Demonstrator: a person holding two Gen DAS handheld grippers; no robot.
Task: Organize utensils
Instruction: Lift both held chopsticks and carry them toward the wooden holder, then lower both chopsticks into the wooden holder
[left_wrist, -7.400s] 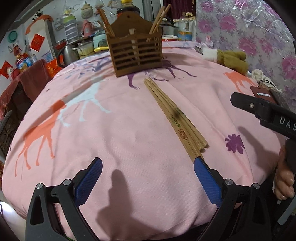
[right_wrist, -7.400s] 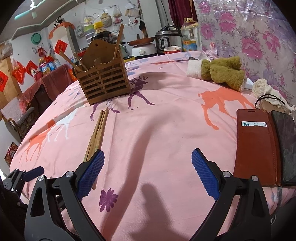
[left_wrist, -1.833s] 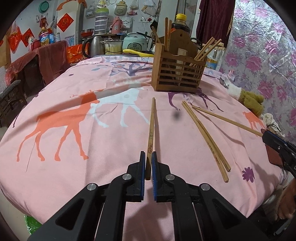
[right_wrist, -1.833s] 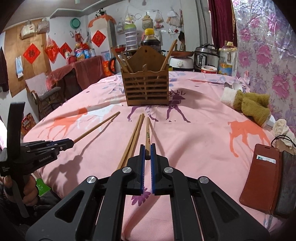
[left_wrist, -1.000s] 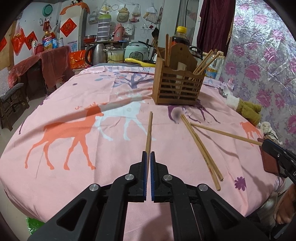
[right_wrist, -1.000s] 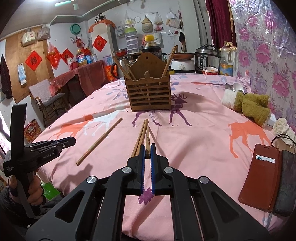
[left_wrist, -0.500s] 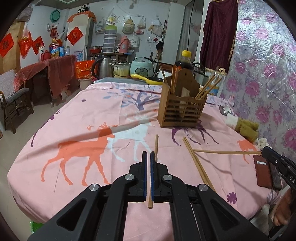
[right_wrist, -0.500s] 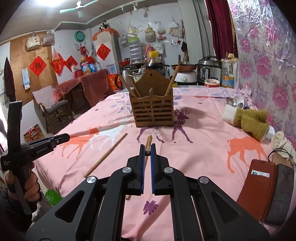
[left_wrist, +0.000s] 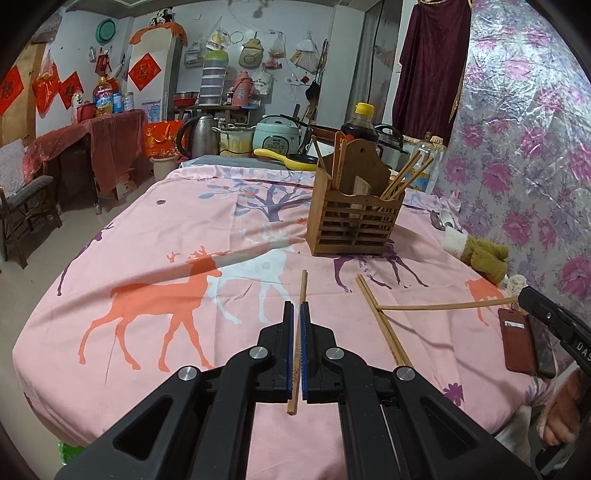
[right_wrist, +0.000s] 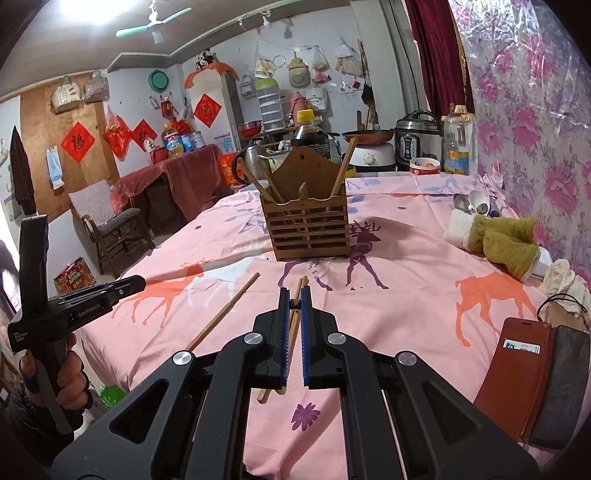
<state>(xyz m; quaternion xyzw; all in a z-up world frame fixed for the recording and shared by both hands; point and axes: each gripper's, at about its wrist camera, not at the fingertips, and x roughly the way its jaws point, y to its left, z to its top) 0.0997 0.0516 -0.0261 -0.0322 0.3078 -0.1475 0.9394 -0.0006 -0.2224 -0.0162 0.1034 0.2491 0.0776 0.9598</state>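
Observation:
My left gripper (left_wrist: 295, 308) is shut on a bamboo chopstick (left_wrist: 302, 291) and holds it above the pink cloth, pointing toward the wooden slatted utensil holder (left_wrist: 354, 218). My right gripper (right_wrist: 294, 295) is shut on another chopstick (right_wrist: 294, 303), seen end-on; it shows in the left wrist view (left_wrist: 443, 305) as a level stick reaching left from the right gripper. Loose chopsticks (left_wrist: 384, 325) lie on the cloth between us and also show in the right wrist view (right_wrist: 291, 332). The holder (right_wrist: 308, 225) has several chopsticks standing in it.
A brown wallet and dark phone (right_wrist: 532, 373) lie at the table's right edge. A stuffed toy (right_wrist: 495, 236) and spoons (right_wrist: 472, 203) lie at the far right. Cookers, a kettle and a bottle (left_wrist: 360, 122) stand behind the holder. A chair (left_wrist: 22, 206) stands left.
Both grippers have risen and pulled back, each lifting its chopstick off the cloth. The holder looks farther away than half a second ago.

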